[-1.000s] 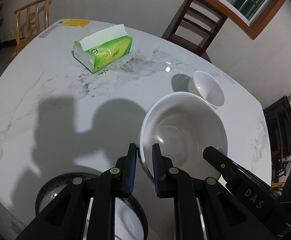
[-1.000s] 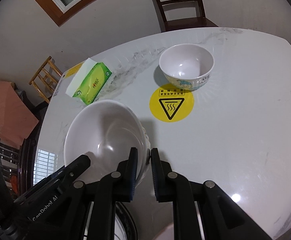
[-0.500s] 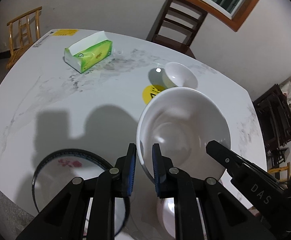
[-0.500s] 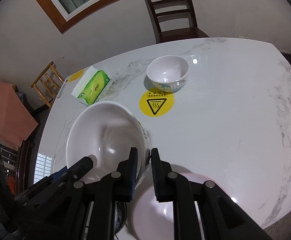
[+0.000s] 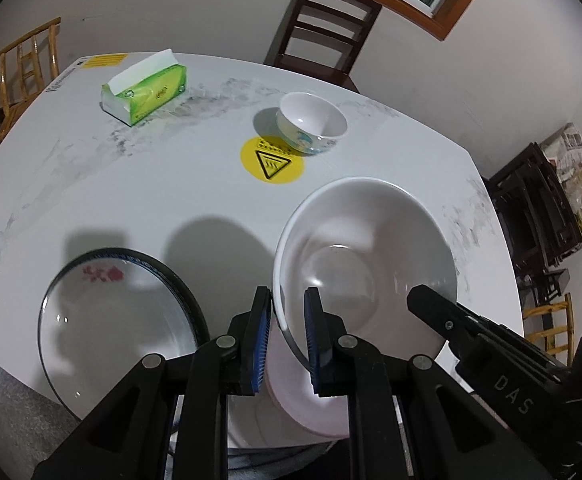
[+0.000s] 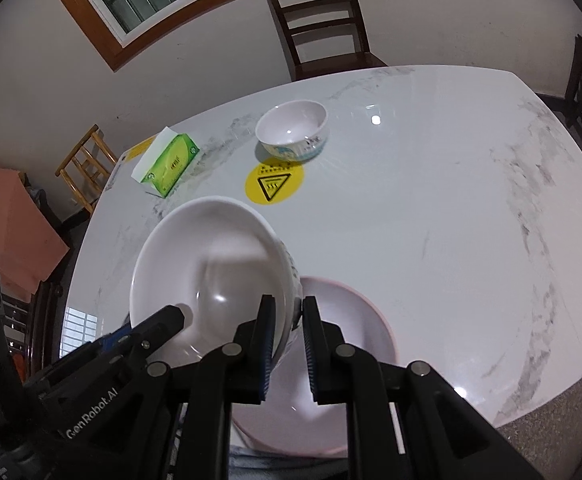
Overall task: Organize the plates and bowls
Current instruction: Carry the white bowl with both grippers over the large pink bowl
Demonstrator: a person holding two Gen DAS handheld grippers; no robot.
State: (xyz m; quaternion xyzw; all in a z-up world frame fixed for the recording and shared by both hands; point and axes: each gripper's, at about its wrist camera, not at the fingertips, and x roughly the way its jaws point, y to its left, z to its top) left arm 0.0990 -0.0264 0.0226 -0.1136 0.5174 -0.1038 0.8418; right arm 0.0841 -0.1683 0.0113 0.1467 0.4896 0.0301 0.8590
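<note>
Both grippers hold one large white bowl (image 5: 371, 248) above the table. My left gripper (image 5: 287, 336) is shut on its left rim. My right gripper (image 6: 287, 340) is shut on its right rim; the bowl also shows in the right wrist view (image 6: 207, 268). Below the bowl lies a pale pink plate (image 6: 355, 320), seen in the left wrist view (image 5: 295, 404) too. A black-rimmed plate with a red motif (image 5: 115, 316) lies at the near left edge. A small patterned bowl (image 5: 311, 124) stands farther back, also in the right wrist view (image 6: 291, 130).
A yellow hot-surface sticker (image 5: 277, 159) is on the marble table (image 6: 451, 220) in front of the small bowl. A green tissue box (image 5: 145, 90) lies at the far left. A dark wooden chair (image 6: 323, 24) stands behind the table.
Both grippers have lifted the large bowl and drawn it back toward the near edge. The pink plate and the black-rimmed plate have come into view below.
</note>
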